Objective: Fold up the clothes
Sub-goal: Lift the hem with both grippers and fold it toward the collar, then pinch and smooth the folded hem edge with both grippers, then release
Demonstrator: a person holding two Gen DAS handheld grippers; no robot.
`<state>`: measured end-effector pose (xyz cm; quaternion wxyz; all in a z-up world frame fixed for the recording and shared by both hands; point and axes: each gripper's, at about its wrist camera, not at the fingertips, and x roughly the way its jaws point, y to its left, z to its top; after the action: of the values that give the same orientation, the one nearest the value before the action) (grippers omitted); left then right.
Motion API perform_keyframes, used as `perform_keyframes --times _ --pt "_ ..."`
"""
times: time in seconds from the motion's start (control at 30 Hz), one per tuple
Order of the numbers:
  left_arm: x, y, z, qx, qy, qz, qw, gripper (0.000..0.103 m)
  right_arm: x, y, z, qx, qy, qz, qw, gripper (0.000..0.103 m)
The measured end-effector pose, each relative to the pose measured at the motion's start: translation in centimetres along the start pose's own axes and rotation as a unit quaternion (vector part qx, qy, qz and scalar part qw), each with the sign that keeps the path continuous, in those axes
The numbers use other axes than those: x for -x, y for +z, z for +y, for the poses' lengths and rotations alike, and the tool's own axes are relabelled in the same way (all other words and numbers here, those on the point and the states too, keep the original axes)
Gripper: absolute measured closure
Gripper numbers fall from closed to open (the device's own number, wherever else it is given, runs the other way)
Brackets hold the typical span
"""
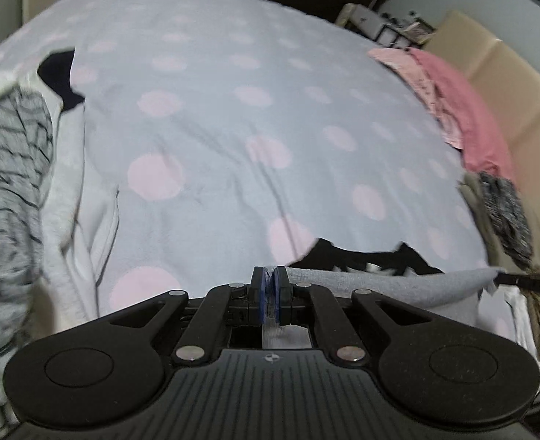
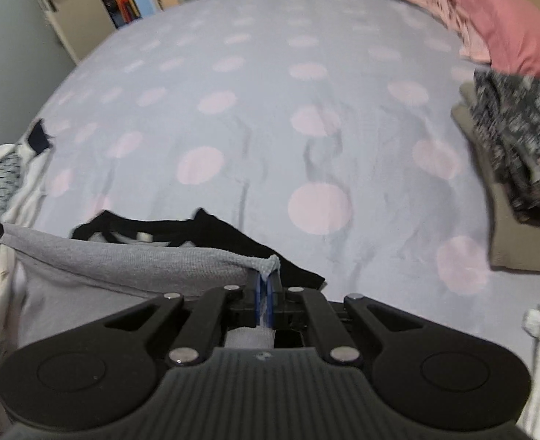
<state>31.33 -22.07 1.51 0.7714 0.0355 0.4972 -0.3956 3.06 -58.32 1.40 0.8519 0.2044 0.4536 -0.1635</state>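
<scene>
A light grey garment (image 1: 379, 286) is stretched between both grippers above the bed. My left gripper (image 1: 270, 275) is shut on one corner of it; the cloth runs right to the tip of the other gripper (image 1: 519, 279). In the right wrist view my right gripper (image 2: 267, 275) is shut on the other bunched corner, and the grey garment (image 2: 123, 256) runs left. A black part of the garment (image 2: 204, 231) with a white label hangs beyond the held edge, black part (image 1: 365, 256) also showing past the taut hem.
The bed sheet (image 1: 233, 128) is pale blue with pink dots. A striped grey and white pile (image 1: 13, 168) lies left. Pink clothes (image 1: 464, 110) and a dark patterned folded stack (image 2: 519, 146) lie right. A door (image 2: 50, 3) stands beyond the bed.
</scene>
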Motion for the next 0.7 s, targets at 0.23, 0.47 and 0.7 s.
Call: perform_keyframes --times 0.23,0.47,0.7 --pt "-4.5 -0.3 1.1 0.025 0.024 0.018 0.9992 0.099 -5.4 0.5 -1.4 -0.034 -0.018 0.028 0.999 0.092" --pt "-2.5 -2.0 0.9 0.018 0.026 0.013 0.9994 0.076 -3.8 0.0 -2.8 -0.063 -0.027 0.020 0.997 0.065" --pt "1.8 -6.2 -0.6 -0.015 0.009 0.020 0.9996 0.065 0.1 -3.8 -2.0 -0.035 -0.017 0.026 0.999 0.057"
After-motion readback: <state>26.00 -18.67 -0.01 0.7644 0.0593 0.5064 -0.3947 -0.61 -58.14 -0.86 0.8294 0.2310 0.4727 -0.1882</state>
